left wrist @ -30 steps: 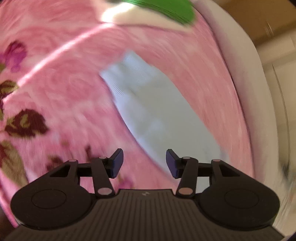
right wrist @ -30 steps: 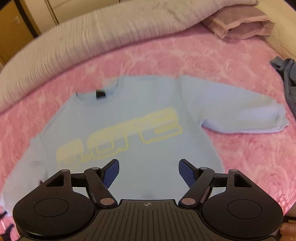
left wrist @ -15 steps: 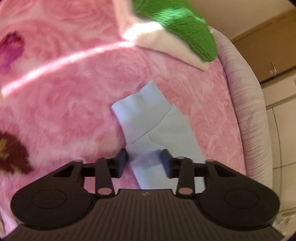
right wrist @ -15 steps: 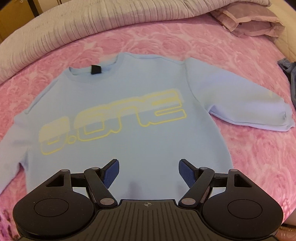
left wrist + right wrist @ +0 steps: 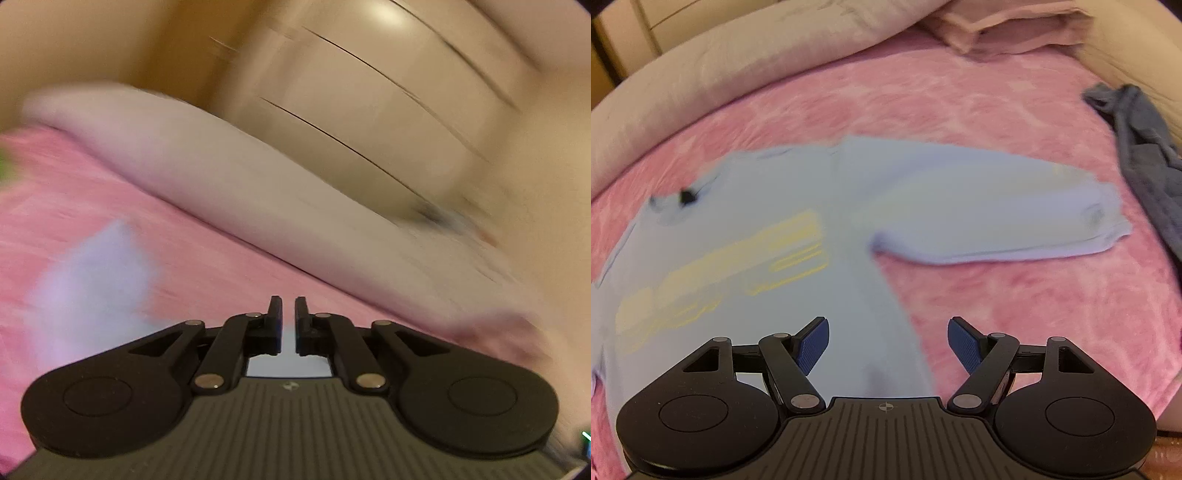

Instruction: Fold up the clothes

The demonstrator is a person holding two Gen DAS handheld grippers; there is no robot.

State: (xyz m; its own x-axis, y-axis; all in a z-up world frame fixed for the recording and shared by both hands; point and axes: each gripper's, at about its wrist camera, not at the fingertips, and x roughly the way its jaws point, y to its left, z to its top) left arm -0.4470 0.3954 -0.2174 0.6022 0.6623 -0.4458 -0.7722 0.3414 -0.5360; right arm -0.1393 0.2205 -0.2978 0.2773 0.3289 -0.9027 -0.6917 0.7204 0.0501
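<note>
A light blue sweatshirt (image 5: 738, 229) with yellow lettering lies face up on the pink blanket (image 5: 1034, 295). One sleeve (image 5: 979, 214) stretches out to the right. My right gripper (image 5: 888, 343) hovers open over the shirt's lower right edge, holding nothing. In the blurred left wrist view my left gripper (image 5: 288, 306) is raised, its jaws closing to a narrow gap. Light blue sleeve fabric (image 5: 288, 363) shows between them at their base, and the sleeve's cuff end (image 5: 88, 273) trails to the left.
A pale rolled duvet (image 5: 738, 62) runs along the bed's far side, with a folded mauve cloth (image 5: 1004, 26) beyond it. A grey garment (image 5: 1145, 155) lies at the right edge. Cream wardrobe doors (image 5: 369, 92) stand behind the duvet (image 5: 221, 177).
My left gripper closed on the sleeve near its cuff, then lifted and rolled, so its view swung from the blanket up to the wardrobe. My right gripper slid right, still open.
</note>
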